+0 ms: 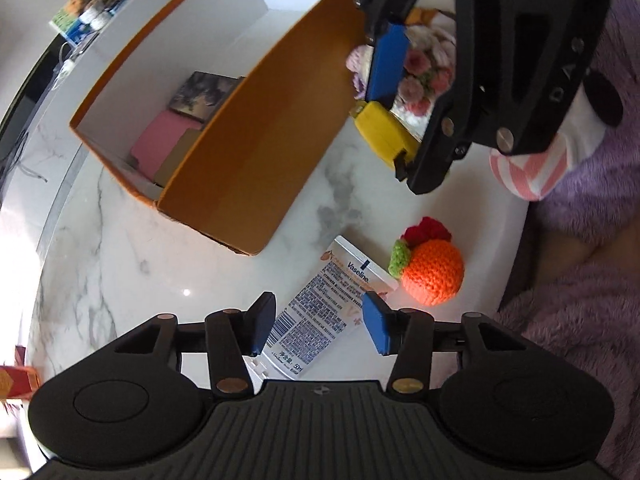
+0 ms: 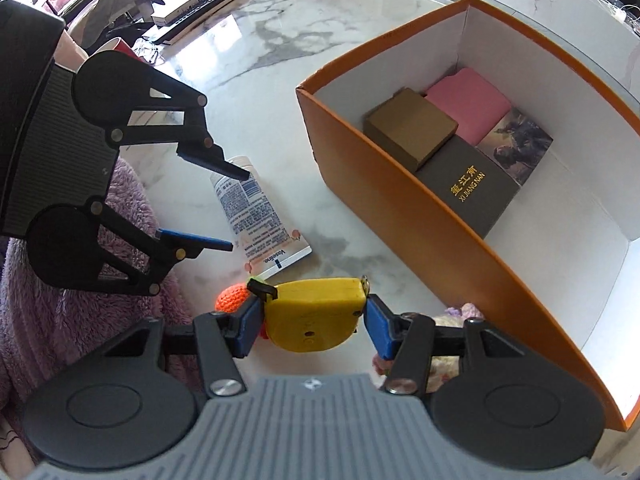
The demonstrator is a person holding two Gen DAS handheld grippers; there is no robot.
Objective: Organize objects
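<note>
One marble desk (image 2: 280, 40) carries an orange box (image 2: 420, 208) and Vaseline tube (image 2: 256, 212); right tool (image 2: 312, 326) clamps a yellow tape measure (image 2: 316, 316), left tool (image 1: 316, 326) gapes.

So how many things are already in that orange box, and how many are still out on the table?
In the orange box: 4 (brown box, pink box, dark box, picture box)
On the table: 2 (Vaseline tube, crochet orange)
In the right gripper: 1 (yellow tape measure)
Total: 7
</note>
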